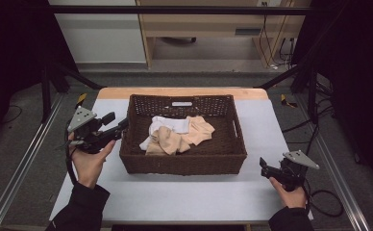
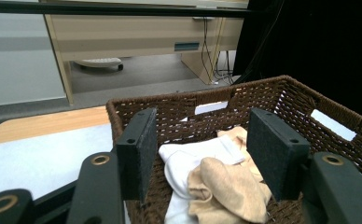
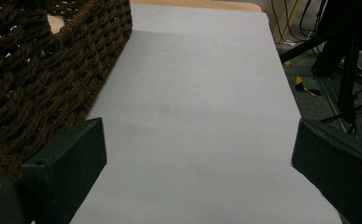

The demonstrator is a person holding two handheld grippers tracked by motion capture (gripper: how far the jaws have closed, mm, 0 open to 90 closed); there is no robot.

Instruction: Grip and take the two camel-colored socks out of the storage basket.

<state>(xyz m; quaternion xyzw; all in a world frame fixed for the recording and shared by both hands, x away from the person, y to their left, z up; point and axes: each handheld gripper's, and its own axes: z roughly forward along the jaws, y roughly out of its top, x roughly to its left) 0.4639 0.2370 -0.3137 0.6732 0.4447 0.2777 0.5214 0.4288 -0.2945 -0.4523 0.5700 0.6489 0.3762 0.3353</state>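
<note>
A dark brown wicker basket [image 1: 182, 163] stands in the middle of the table. Inside it lie crumpled beige cloths [image 1: 175, 139] and a white cloth [image 1: 167, 124]. My left gripper [image 1: 116, 126] hangs at the basket's left rim and points in over it, jaws open with nothing between them. In the left gripper view the open left gripper [image 2: 207, 140] frames the basket [image 2: 170, 100], the white cloth [image 2: 188, 161] and a beige cloth [image 2: 226, 186] below. My right gripper [image 1: 263, 166] rests near the basket's front right corner, open and empty. In its own view the right gripper [image 3: 193, 154] sits over bare table, with the basket [image 3: 39, 70] at the left.
The table [image 1: 175, 202] has a pale grey cover and a wooden far edge [image 1: 182, 91]. Metal rails [image 1: 21, 168] run along both sides of it. Beyond stand a wooden desk [image 1: 213, 24] and hanging cables [image 1: 271, 48]. Bare cover [image 3: 193, 93] lies right of the basket.
</note>
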